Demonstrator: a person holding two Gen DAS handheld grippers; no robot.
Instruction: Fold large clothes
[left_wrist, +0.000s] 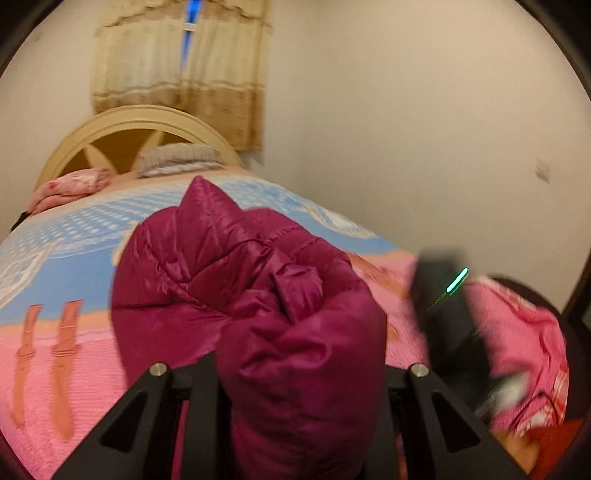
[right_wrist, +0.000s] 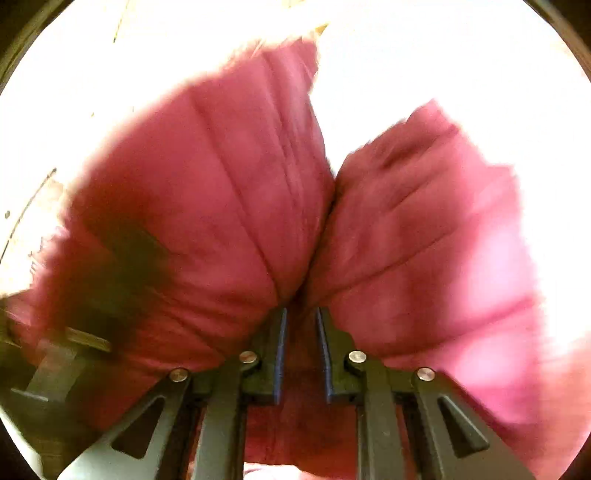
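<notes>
Mid-fold: both grippers pinch the jacket (left_wrist: 236, 280), lifted above the bed (left_wrist: 74, 332). Left gripper (left_wrist: 295, 398) jaws clamp a puffy fold; right gripper (right_wrist: 301, 332) jaws squeeze fabric. Next, probably carry the held edge across and lay it flat.

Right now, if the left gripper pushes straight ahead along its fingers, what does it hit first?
The magenta puffer jacket it already grips: the bunched fabric fills the line ahead. Beyond that likely the bed cover, though depth is unclear.
</notes>
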